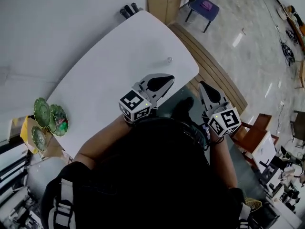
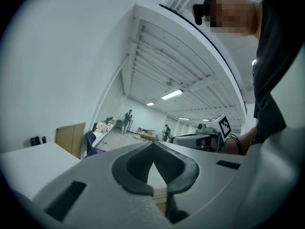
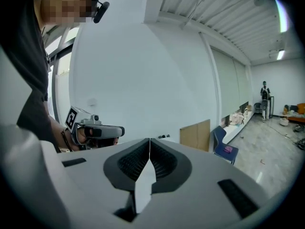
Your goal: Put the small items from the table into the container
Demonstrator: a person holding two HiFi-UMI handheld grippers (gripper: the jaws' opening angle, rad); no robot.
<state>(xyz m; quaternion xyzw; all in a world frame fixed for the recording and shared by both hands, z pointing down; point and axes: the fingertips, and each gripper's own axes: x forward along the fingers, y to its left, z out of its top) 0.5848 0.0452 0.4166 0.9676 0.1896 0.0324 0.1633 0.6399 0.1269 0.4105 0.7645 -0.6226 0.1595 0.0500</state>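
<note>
Plainly, the grey left gripper (image 1: pixel 164 80) and grey right gripper (image 1: pixel 202 85) are seen closed together, empty; a tiny pale object (image 1: pixel 169 59) on the white table (image 1: pixel 114 56) is left unidentifiable.

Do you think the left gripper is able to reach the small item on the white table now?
Probably yes: only bare table separates the left gripper from the small item, though its jaws are shut.

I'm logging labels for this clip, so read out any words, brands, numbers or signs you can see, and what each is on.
No readable text anywhere.
The left gripper and right gripper carry only black-and-white square markers, patterns without letters or digits.
The table shows no print.
</note>
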